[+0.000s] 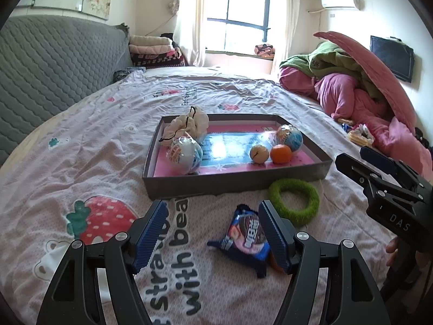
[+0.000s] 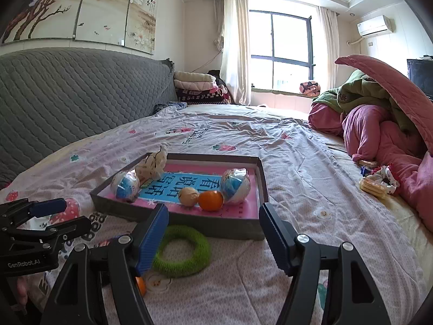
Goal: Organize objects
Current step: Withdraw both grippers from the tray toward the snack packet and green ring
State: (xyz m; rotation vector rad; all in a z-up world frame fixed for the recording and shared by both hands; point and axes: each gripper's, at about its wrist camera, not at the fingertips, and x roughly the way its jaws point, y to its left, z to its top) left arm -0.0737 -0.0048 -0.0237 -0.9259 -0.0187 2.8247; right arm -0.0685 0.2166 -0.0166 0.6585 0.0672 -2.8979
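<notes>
A grey tray (image 1: 238, 182) sits on the bed (image 1: 81, 149). Inside it are a cloth bag (image 1: 189, 123), two shiny wrapped balls (image 1: 185, 153), a small tan ball (image 1: 259, 154) and an orange (image 1: 281, 153). A green ring (image 2: 181, 252) lies just in front of the tray. A blue snack pack (image 1: 245, 237) lies near the ring. The left gripper (image 1: 213, 233) is wide apart and holds nothing, with the snack pack between its fingers. The right gripper (image 2: 213, 235) is wide apart and empty too, over the ring.
</notes>
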